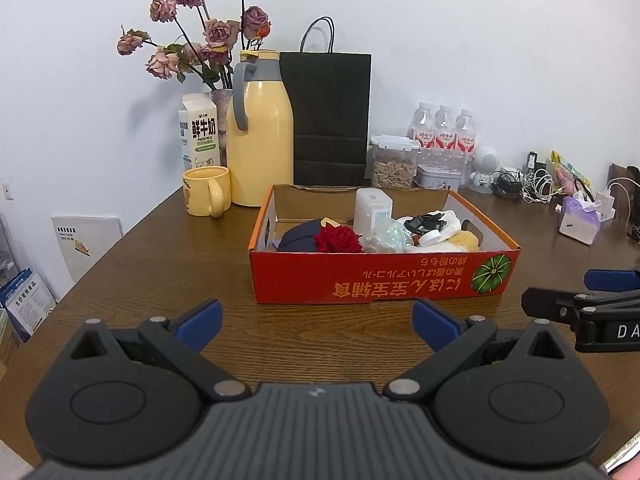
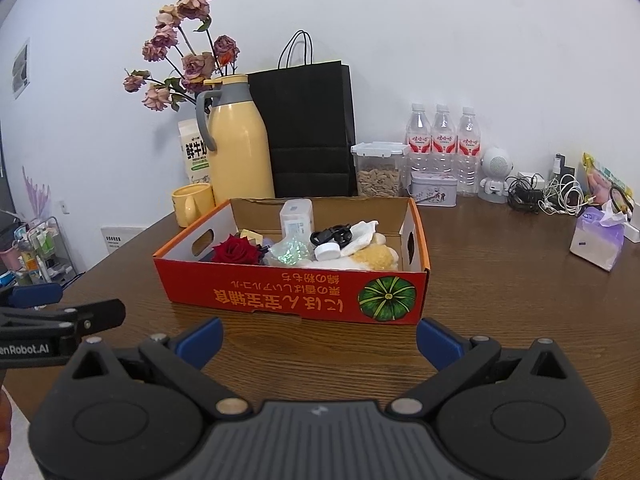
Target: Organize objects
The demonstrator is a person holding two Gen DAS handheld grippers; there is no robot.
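Left gripper point(image 1: 318, 322): jaws wide open, empty, low over the counter point(image 1: 160, 280). Right gripper point(image 2: 319, 336): jaws wide open, empty, same height, just beside the left one.

Box point(image 1: 380, 276), red and orange with a pumpkin print: on the counter just ahead of both sets of jaws, near wall facing them, not touched. In the left view, centred slightly right of the gap between the jaws; in the right view, slightly left of it.

In the box, left to right: dark cloth point(image 1: 298, 234), red rose point(image 1: 338, 238), crinkled clear wrap point(image 1: 390, 234), white cap point(image 1: 430, 236), black clip point(image 1: 426, 222) on white cloth point(image 1: 454, 218), yellow plush point(image 1: 464, 242) at the right end. White container point(image 1: 373, 208) upright toward the back wall. All well inside the walls, beyond reach of the jaws as held.

Behind the box, along the wall: yellow mug point(image 1: 206, 196), milk carton point(image 1: 200, 132), yellow flask point(image 1: 260, 136), dried roses point(image 1: 200, 36), black bag point(image 1: 330, 120), seed jar point(image 1: 394, 162), tin point(image 1: 438, 178), three water bottles point(image 1: 444, 128), white speaker point(image 1: 484, 168), cable tangle point(image 1: 528, 186). Tissue pack point(image 1: 580, 220) off to the right, well apart from the box.
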